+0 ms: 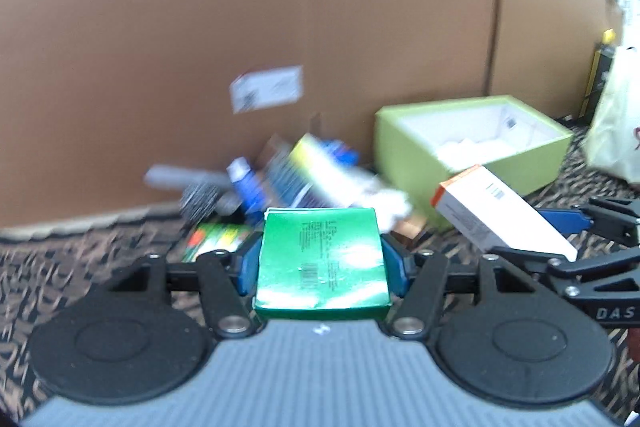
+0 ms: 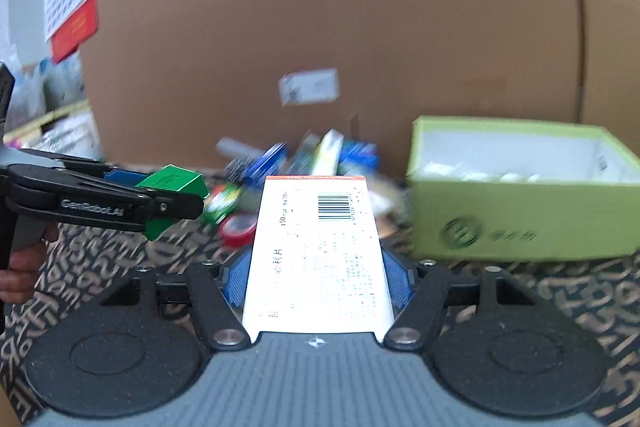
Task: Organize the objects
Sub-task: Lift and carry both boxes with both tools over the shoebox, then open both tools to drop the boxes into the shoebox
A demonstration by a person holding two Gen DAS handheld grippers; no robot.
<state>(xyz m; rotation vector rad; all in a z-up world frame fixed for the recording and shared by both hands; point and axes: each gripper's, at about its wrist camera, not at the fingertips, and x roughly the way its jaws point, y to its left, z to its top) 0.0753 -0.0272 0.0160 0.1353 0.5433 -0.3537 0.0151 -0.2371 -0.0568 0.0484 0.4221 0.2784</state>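
Two small boxes are off the carpet at once, each clamped in a handheld gripper, with a lime-green open box point(image 2: 520, 223) waiting at about 3 o'clock in the right wrist view and at 2 o'clock in the left.

The left gripper point(image 1: 322, 263) has its blue fingers point(image 1: 248, 267) pressed on both sides of a green box point(image 1: 322, 259), set about half open to match the box's width; the right wrist view shows the same green box at 9 o'clock, lifted clear of the floor in that gripper, with part of a hand below it.

The right gripper point(image 2: 316, 279) holds a white box with an orange edge point(image 2: 316, 259) lengthwise between its fingers point(image 2: 236, 281), which stand at a middling spread and touch the box's long sides.

The sorting looks partly done. The lime-green box already holds some pale items, too blurred to name. A pile of packets and tubes point(image 1: 288, 175), a red roll point(image 2: 240, 229) and a green-and-orange packet point(image 1: 216, 241) lie on the patterned carpet point(image 1: 80, 259) at 12 o'clock, against the foot of a large cardboard carton point(image 1: 240, 7). These, plus the two boxes in hand, seem still to need placing.
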